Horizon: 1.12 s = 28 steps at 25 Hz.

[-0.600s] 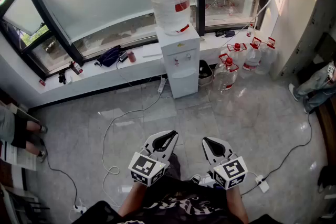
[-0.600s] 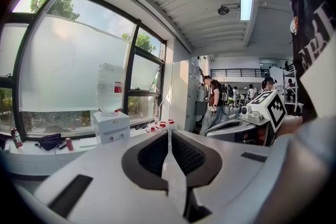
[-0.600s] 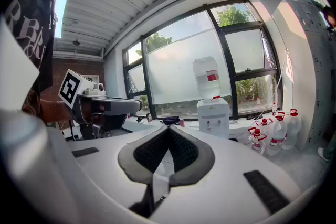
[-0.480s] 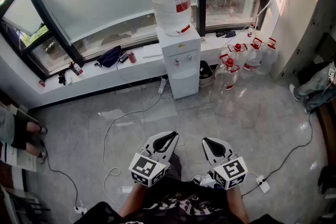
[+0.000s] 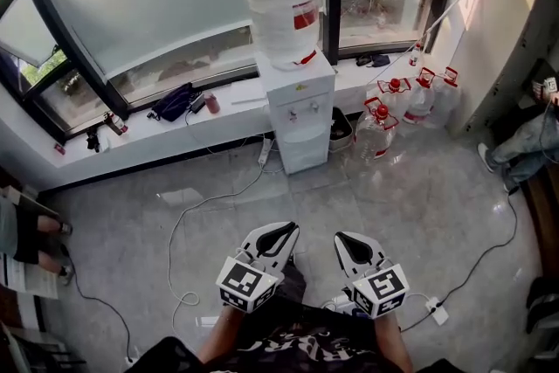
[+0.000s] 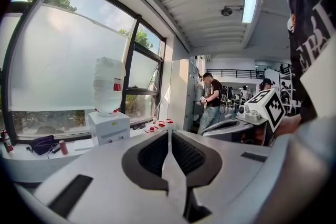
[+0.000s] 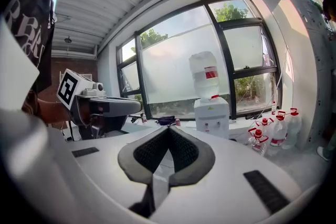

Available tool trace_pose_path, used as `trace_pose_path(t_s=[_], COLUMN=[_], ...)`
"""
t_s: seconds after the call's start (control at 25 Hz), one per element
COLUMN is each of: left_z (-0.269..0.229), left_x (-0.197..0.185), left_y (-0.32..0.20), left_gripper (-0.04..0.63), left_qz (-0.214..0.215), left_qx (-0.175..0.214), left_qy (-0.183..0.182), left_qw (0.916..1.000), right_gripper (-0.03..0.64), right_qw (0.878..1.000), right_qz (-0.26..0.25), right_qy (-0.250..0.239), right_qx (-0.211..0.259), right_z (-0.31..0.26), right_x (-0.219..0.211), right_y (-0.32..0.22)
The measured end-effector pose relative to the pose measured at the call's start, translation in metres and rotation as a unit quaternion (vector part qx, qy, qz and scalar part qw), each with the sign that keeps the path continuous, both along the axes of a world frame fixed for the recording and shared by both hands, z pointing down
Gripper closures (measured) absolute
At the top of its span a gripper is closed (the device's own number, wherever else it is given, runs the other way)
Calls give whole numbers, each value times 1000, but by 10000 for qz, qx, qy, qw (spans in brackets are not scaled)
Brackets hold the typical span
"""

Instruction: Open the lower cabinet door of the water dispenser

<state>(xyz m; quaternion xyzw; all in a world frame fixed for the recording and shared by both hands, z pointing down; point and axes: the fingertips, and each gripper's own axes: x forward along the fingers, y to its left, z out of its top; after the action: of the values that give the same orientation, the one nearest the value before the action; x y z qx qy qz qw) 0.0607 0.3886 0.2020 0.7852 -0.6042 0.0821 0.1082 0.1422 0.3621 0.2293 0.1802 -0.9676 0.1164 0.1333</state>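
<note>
On the sill (image 5: 131,144) at far left, a black bag (image 5: 172,104) and a red can (image 5: 212,103). Low in the head view, the left claw (image 5: 279,231), jaws pressed together with nothing between them, aimed toward the water dispenser (image 5: 297,105) yet well apart from it. Against the sill near mid-frame, that white dispenser, topped by an upside-down bottle (image 5: 279,0) with a red label. Lower cabinet door (image 5: 303,155) closed, facing both claws across a stretch of grey floor (image 5: 262,196). Just beside the left one, the right claw (image 5: 348,240), likewise shut tight and empty. Further right, jugs (image 5: 377,125) with red caps on the floor near the dispenser.

Only in the head view: the cabinet door itself. In both gripper views, hidden behind the claw bodies, with just the dispenser's upper part and bottle showing. Only in the left gripper view: people (image 6: 212,99) standing deep in the room, and the right claw's marker cube. Label print too small to read.
</note>
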Motion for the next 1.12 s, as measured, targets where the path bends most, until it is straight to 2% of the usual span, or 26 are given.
trace_pose_path(t_s=[0.4, 0.68, 0.88, 1.12], left_z=[0, 4, 20, 41], left_x=[-82, -120, -134, -134], left_y=[-62, -106, -125, -145], left_gripper=[568, 568, 568, 568], left_qz=[336, 872, 1290, 1525], left_qx=[-14, -19, -102, -243], left_qy=[-21, -124, -93, 98], left_qw=[9994, 9961, 9915, 9880], right_gripper=[606, 606, 606, 606], right_qw=[9995, 9977, 9952, 9891], right_qz=[295, 681, 958, 1392], right_qy=[-29, 9, 193, 473], right_qx=[-99, -72, -24, -61], right_z=[-2, -1, 7, 15], right_x=[-86, -134, -146, -129], right_y=[-66, -112, -134, -159])
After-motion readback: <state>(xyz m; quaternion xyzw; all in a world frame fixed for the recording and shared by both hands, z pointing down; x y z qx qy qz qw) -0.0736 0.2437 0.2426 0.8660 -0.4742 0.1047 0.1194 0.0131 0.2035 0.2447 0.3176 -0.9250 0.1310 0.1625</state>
